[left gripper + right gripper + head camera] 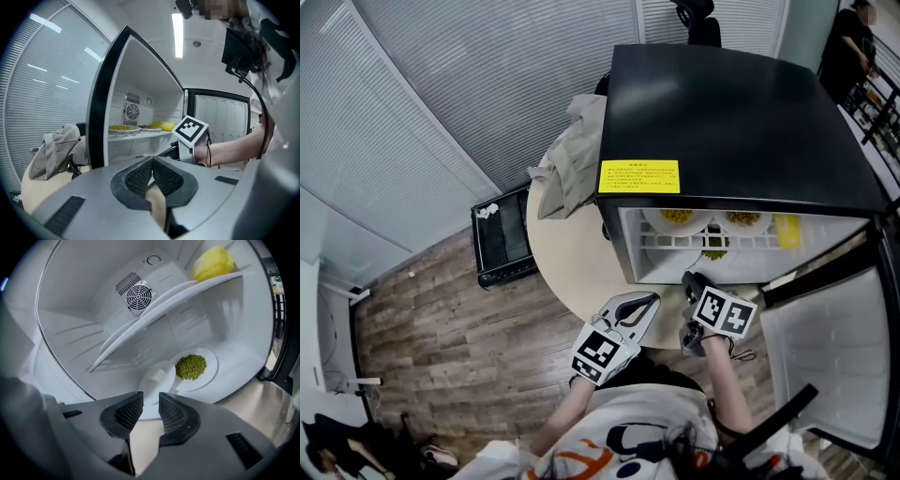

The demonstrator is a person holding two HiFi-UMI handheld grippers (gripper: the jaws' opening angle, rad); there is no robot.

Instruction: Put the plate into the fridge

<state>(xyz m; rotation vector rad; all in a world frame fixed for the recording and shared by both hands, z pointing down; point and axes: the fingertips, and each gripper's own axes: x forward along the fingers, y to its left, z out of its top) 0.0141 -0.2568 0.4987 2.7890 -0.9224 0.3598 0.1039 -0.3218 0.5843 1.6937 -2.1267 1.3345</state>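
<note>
**Task status: plate placement**

1. Locate the plate. It lies flat on the floor of the fridge, under the shelf, with a heap of green food on it. It is fully inside the compartment, and nothing grips it.
2. Check the right gripper. It sits at the fridge opening and points in and down toward the plate. The jaws stand partly apart, with a narrow gap and nothing between the pads. The plate is near the tips but apart from them.
3. Check the left gripper. It sits outside the fridge, above the table. The jaws are closed together and empty.
4. Note the other contents. A small white object rests just beside the plate, on the side nearer you; what it is cannot be told. Two more plates of food and a yellow item sit on the shelf above.

**Assessment:** Judged from how things lie, the placement itself is done, because the plate rests in the fridge and is free of both grippers. You need only draw the right gripper clear of the opening. The door hangs wide open. The task does not ask you to close it.
</note>
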